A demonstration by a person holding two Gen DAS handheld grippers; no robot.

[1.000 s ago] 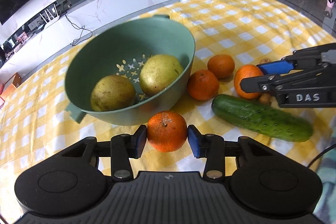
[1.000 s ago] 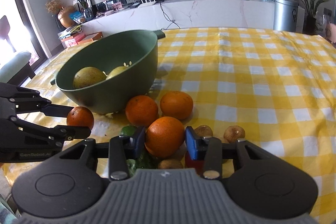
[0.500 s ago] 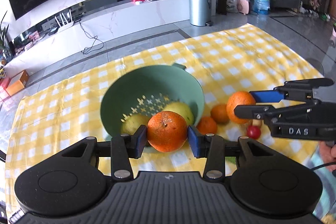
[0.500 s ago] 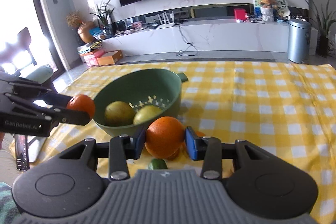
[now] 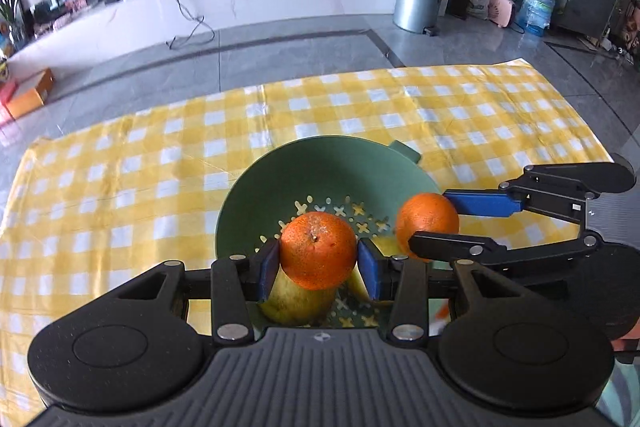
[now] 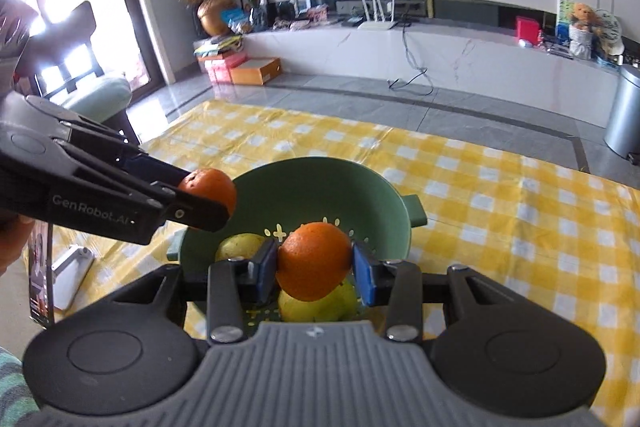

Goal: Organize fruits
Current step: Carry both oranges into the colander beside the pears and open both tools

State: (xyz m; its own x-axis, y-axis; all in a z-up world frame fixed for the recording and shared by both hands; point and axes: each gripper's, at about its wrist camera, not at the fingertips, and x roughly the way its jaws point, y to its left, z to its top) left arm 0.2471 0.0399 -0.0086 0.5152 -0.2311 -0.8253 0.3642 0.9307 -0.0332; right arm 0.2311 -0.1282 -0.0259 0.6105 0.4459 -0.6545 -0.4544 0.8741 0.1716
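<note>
Above the colander (image 5: 240, 211), each gripper clamps an orange (image 5: 318, 250).

Matt green plastic colander (image 5: 256, 211); dimpled, glossy orange (image 5: 318, 251) skin; checked cloth (image 5: 120, 187) creasing; polished floor (image 5: 280, 51) reflecting.

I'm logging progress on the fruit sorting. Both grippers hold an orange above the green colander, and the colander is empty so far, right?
Not quite. Each gripper, left and right, does hold an orange above the green colander, but the colander is not empty: the right wrist view shows two yellow-green pears lying in it.
</note>
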